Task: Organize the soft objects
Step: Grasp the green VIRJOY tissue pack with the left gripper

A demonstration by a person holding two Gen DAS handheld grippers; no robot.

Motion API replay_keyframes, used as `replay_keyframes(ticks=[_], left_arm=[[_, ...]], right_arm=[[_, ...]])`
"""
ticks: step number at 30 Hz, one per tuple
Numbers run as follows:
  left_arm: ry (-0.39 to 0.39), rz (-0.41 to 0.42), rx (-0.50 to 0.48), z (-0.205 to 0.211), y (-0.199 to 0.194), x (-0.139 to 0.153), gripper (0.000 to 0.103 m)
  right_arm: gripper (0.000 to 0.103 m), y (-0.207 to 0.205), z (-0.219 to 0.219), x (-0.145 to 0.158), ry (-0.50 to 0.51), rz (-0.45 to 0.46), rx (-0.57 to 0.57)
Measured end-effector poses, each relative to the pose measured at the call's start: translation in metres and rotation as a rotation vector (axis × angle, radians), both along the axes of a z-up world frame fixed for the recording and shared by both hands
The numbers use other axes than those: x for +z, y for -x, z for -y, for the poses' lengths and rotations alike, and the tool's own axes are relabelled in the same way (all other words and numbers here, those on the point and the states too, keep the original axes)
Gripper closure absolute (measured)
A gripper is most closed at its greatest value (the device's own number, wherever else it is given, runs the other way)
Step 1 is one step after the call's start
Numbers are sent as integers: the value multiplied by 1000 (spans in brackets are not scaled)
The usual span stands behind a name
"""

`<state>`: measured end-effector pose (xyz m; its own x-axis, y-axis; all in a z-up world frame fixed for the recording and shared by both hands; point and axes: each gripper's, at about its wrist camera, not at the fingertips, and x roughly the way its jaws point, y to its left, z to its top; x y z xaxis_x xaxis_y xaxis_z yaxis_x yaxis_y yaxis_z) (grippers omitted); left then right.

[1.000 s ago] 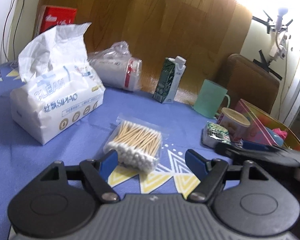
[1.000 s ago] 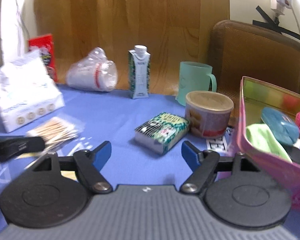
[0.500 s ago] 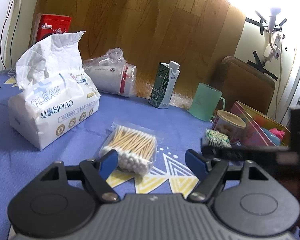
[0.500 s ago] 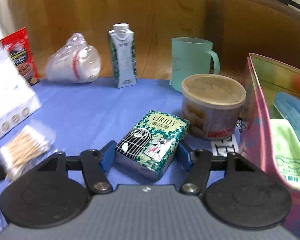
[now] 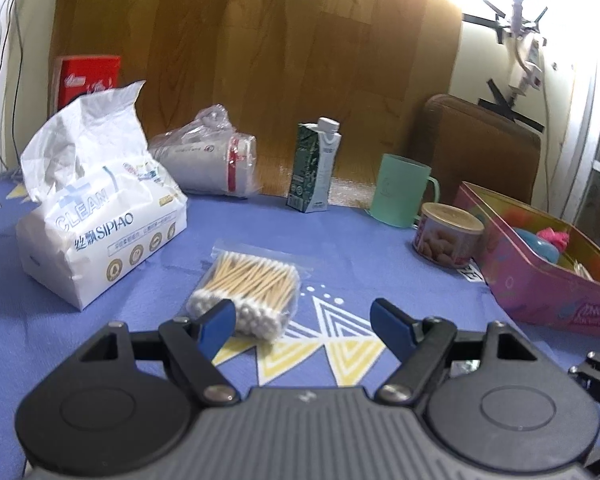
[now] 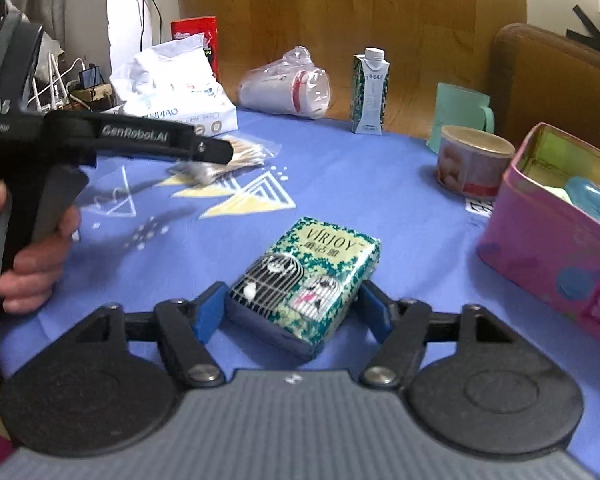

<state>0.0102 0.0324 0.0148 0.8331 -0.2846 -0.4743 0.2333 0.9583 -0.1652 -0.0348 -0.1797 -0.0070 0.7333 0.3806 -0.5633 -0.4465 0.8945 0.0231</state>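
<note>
My right gripper (image 6: 290, 306) is shut on a green Virjoy tissue pack (image 6: 306, 280), held up above the blue tablecloth. My left gripper (image 5: 304, 318) is open and empty, low over the cloth; a bag of cotton swabs (image 5: 250, 286) lies just ahead of its left finger. The left gripper also shows in the right wrist view (image 6: 220, 151), over the swab bag (image 6: 240, 156). A big white tissue pack (image 5: 100, 216) lies at the left. A pink tin box (image 5: 540, 280) at the right holds soft items; it also shows in the right wrist view (image 6: 540, 248).
A wrapped stack of paper cups (image 5: 208, 164), a milk carton (image 5: 316, 168), a green mug (image 5: 400, 192) and a round can (image 5: 448, 236) stand along the table's back. A red box (image 5: 86, 80) stands behind the white tissues. A brown chair back (image 5: 480, 148) is behind the table.
My right gripper closed on the green tissue pack and lifted it back and up, away from the can. My left gripper stayed open by the swab bag.
</note>
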Motion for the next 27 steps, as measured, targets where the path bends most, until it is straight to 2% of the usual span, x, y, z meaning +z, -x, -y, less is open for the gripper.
replay_keyframes(ticks=[2, 5, 9, 12, 16, 20, 23, 27], left_arm=[[-11, -4, -16, 5, 5, 0, 26], [-31, 4, -35, 11, 13, 1, 26], [-19, -30, -67, 17, 18, 1, 26], [36, -84, -102, 19, 17, 1, 26], [125, -180, -194, 30, 13, -1, 26], [142, -219, -259, 45, 14, 0, 23], [153, -240, -279, 54, 14, -1, 16], [157, -260, -293, 61, 13, -5, 15]], right_arm=[[19, 3, 4, -3, -4, 7, -18], [19, 2, 13, -5, -44, 2, -32], [19, 3, 13, -5, -51, 7, -32], [19, 6, 13, -6, -54, 9, -29], [19, 8, 14, -6, -57, 11, -27], [19, 10, 14, -7, -45, 17, -28], [18, 9, 16, -7, -57, 15, -31], [18, 9, 17, -7, -61, 14, -33]])
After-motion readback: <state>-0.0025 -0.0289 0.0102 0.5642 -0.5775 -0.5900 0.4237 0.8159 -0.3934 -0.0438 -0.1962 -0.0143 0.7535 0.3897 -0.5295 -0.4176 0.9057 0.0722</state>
